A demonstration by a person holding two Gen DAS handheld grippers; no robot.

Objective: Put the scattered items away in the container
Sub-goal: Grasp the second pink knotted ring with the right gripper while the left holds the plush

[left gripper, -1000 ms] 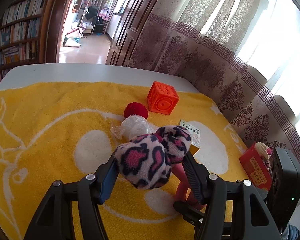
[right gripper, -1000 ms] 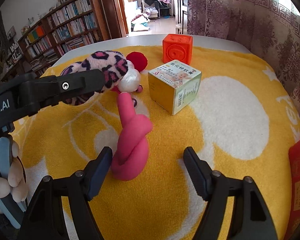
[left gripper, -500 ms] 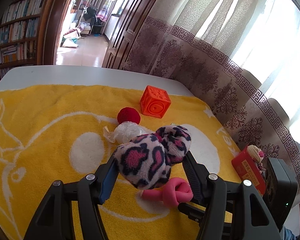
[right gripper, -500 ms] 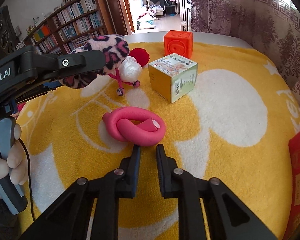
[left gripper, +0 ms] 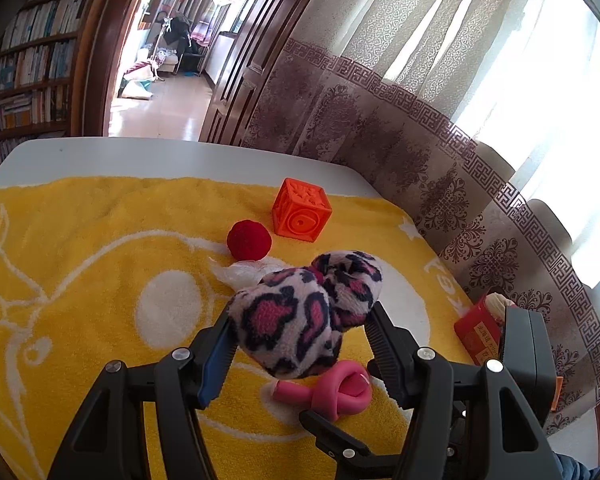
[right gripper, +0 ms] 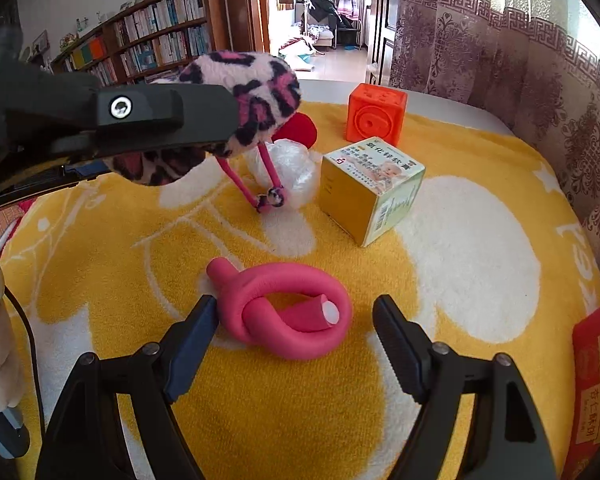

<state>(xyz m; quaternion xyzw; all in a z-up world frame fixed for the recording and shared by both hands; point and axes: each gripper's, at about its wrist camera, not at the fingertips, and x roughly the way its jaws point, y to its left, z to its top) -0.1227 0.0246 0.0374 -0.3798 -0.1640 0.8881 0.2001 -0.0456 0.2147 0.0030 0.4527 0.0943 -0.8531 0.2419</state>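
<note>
Left claw (left gripper: pixel 300 332) clamped on fuzzy leopard-print pouch (left gripper: pixel 300 312), held above yellow terry towel (left gripper: pixel 80 264). Right claw (right gripper: pixel 294 320) spread wide around pink foam knot (right gripper: pixel 288 316), lying on towel. Best to close across the thick loops, gently: soft, springy tube. Red box (right gripper: pixel 596 380) at right edge, perhaps the container.

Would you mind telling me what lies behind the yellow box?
Behind the yellow box stands the orange cube. Beside it sits a clear plastic wad. The towel directly behind the box is covered.
</note>
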